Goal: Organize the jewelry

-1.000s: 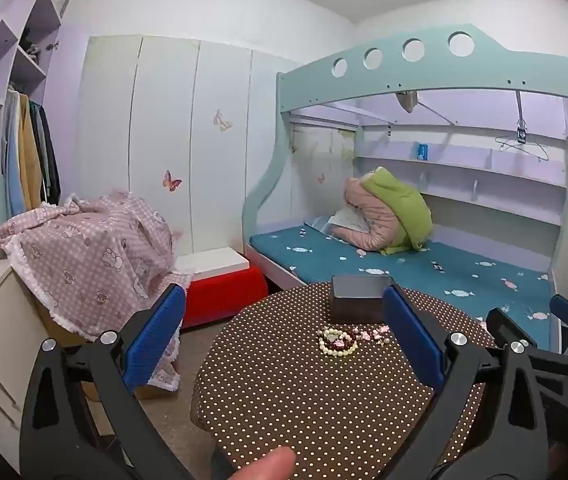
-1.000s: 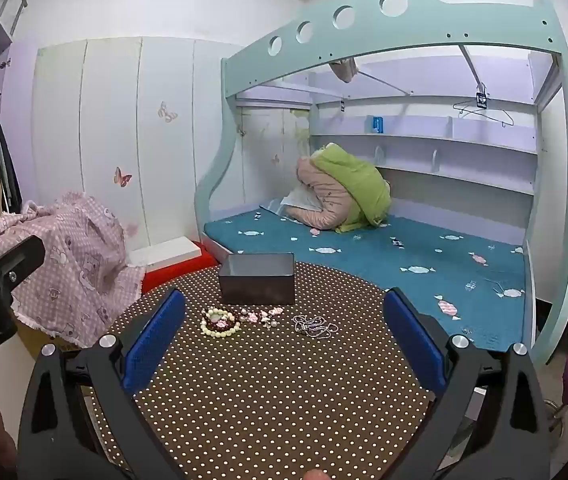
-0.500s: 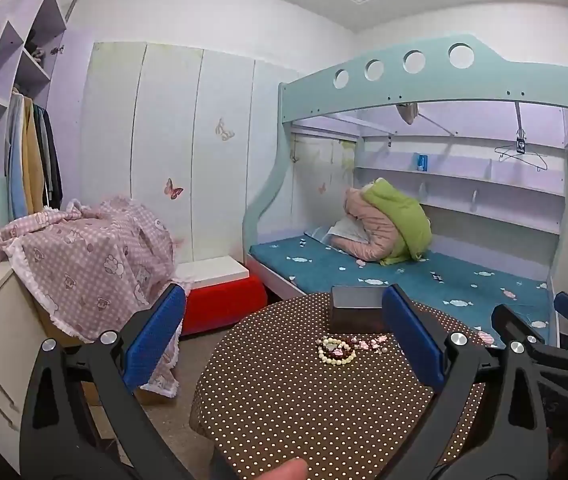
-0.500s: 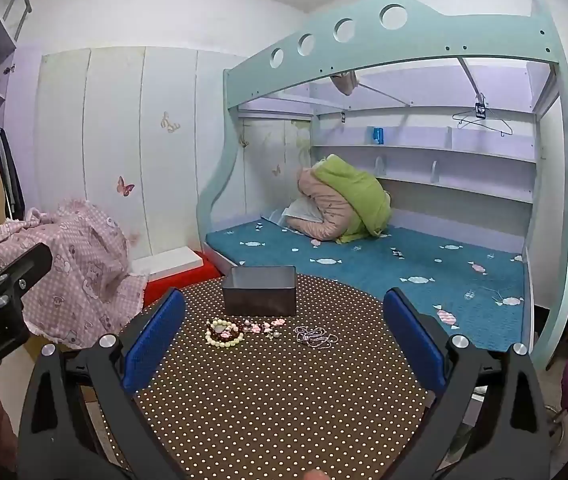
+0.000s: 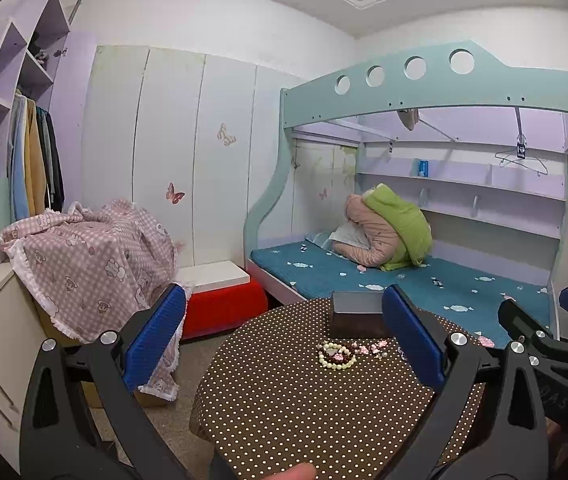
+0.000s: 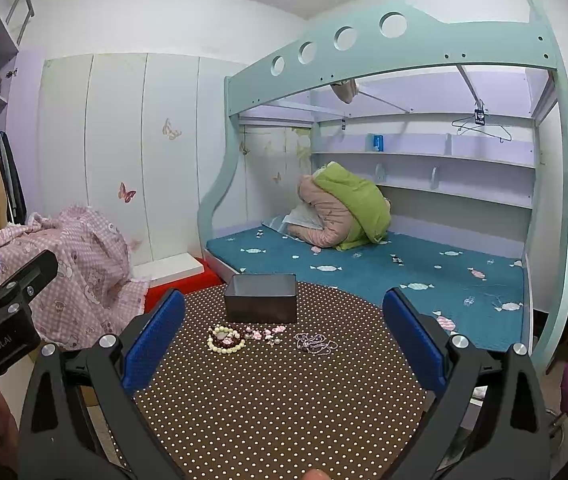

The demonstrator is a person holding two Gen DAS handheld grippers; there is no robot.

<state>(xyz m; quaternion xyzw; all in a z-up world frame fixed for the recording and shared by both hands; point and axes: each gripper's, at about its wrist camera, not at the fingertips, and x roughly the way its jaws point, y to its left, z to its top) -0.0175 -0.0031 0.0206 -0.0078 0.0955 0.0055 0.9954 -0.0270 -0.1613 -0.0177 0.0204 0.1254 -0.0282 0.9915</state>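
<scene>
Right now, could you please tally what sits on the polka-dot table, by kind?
Dark open rectangular box: 1
Round bead bracelets, cream and dark red: 2
Loose cluster of small pink pieces: 1
Tangled silvery chain: 1
Total: 5

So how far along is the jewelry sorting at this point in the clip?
Nothing looks done yet. The dark box stands open; no jewelry shows over its rim. The bead bracelets, pink pieces and silver chain all lie on the dotted table in front of it. Both the left gripper and right gripper are open, holding nothing. All the jewelry is left to sort.
</scene>
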